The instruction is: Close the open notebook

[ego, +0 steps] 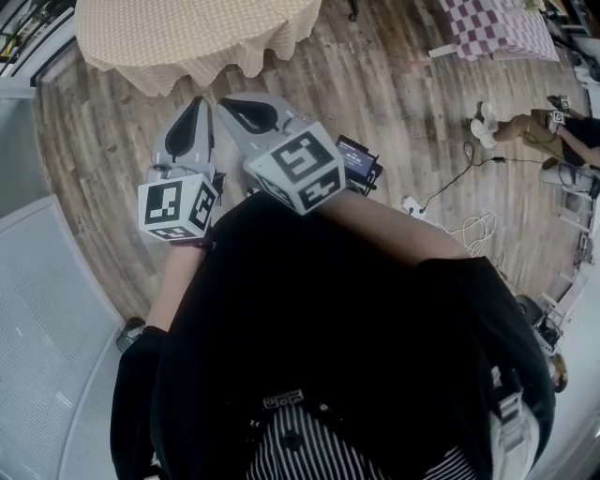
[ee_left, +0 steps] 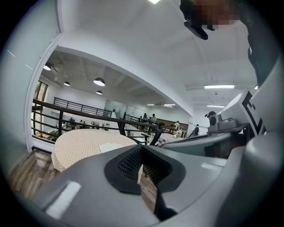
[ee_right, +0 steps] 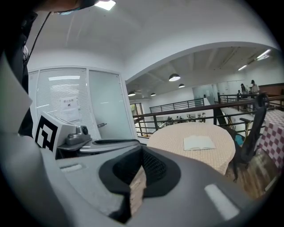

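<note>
The open notebook (ee_right: 199, 142) lies flat, white pages up, on a round table with a beige checked cloth (ee_right: 175, 139), well ahead of both grippers. In the left gripper view the notebook (ee_left: 111, 147) shows as a pale patch on that table (ee_left: 82, 148). The head view shows only the table's near edge (ego: 187, 42), not the notebook. My left gripper (ego: 192, 112) and right gripper (ego: 240, 109) are held side by side in front of my body, short of the table. Both are shut with nothing between the jaws, as seen for the left gripper (ee_left: 141, 170) and the right gripper (ee_right: 137, 177).
Wooden floor lies between me and the table. A dark chair (ee_right: 250, 133) stands right of the table, with a railing (ee_right: 199, 108) behind. A purple checked table (ego: 497, 26), a person on the floor (ego: 534, 127), cables (ego: 450, 202) and a small dark device (ego: 358, 161) are to the right; a glass partition (ego: 37, 309) is left.
</note>
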Motion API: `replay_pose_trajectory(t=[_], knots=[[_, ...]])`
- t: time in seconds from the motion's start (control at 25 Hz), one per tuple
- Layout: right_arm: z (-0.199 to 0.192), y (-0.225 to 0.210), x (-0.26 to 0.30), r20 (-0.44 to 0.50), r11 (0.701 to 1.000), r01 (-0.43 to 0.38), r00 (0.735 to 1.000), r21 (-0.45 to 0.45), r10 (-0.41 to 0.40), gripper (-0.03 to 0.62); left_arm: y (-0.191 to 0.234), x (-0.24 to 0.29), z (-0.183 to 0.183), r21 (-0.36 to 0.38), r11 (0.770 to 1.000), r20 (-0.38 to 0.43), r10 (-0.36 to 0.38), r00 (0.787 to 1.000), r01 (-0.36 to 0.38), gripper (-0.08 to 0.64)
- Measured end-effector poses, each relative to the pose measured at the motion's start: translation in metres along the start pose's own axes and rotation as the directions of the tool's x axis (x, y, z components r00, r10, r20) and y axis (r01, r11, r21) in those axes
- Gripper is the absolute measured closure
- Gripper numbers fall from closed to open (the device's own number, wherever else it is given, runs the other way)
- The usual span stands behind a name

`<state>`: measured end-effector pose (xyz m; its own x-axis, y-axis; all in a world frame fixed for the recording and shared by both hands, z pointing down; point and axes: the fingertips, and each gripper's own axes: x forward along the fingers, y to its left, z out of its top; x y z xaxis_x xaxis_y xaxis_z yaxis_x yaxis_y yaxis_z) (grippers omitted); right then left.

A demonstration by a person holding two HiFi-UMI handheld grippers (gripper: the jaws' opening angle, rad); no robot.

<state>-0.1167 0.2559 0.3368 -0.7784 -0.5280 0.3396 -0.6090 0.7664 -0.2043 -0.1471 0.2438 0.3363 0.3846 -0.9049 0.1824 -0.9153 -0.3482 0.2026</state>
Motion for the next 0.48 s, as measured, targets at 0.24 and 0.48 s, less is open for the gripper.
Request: replay_pose_trajectory(t=[0.24,0.48], knots=[[0.033,-0.039,0.025,0.011,0.999,-0.032,0.999,-0.004,0.032,0.591,0.014,0.045,0.03,0.018,0.999,0.018,0.027,0.999,-0.027,0.559],[0.059,-0.098,0.049,0.013,0.998,-0.062,0.998,-0.006,0.062,0.591,0.026,0.113,0.047,0.019,0.998,0.006,0.054,0.999,-0.054,0.558]])
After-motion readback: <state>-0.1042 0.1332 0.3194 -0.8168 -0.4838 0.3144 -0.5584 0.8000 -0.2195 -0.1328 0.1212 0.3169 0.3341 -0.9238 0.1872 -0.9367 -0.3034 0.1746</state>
